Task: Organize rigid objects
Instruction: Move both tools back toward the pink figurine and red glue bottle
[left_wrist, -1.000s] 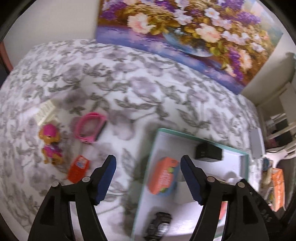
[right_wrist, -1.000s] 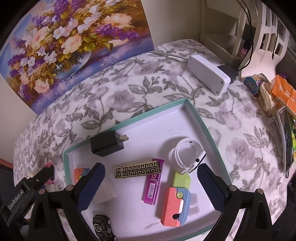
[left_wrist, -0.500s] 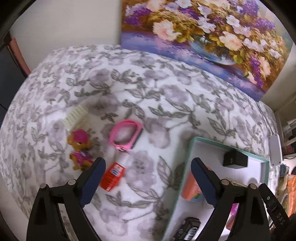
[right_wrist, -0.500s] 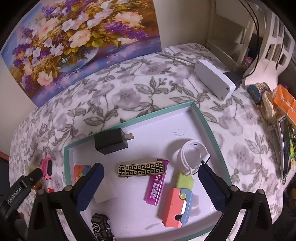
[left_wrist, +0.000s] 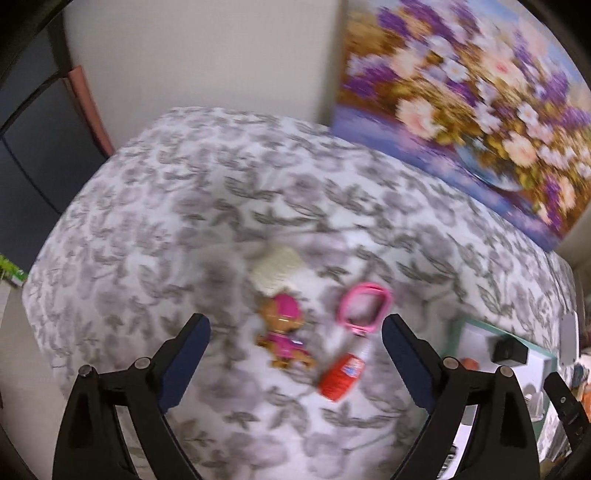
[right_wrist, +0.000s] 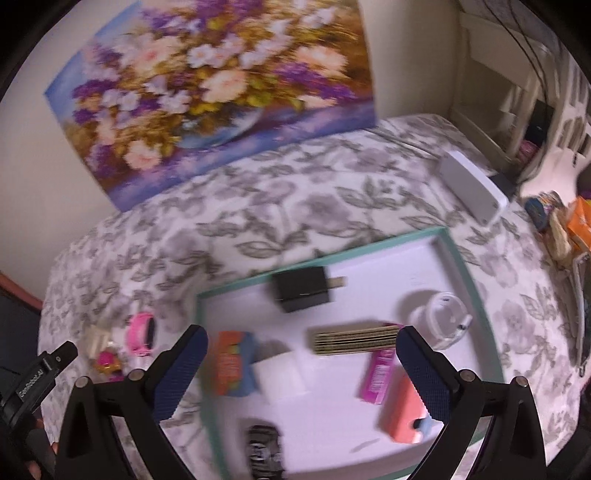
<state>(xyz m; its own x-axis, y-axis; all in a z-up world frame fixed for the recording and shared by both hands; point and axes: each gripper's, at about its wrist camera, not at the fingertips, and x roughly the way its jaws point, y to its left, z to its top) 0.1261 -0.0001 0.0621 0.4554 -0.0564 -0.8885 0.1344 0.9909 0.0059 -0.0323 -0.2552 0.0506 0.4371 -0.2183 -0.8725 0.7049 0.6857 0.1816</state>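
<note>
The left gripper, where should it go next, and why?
Probably down onto the pink toy figure: the left gripper hangs open and empty with that toy between its fingers, and it lies on the bedspread outside the tray.

Legible text appears only in the right wrist view: white lettering reading "GenRobot.AI" runs along the black body of the left gripper at the lower left edge. The label on the red bottle, the print on the magenta pack and the orange box are too blurred to read. No other signs or numbers are readable.
</note>
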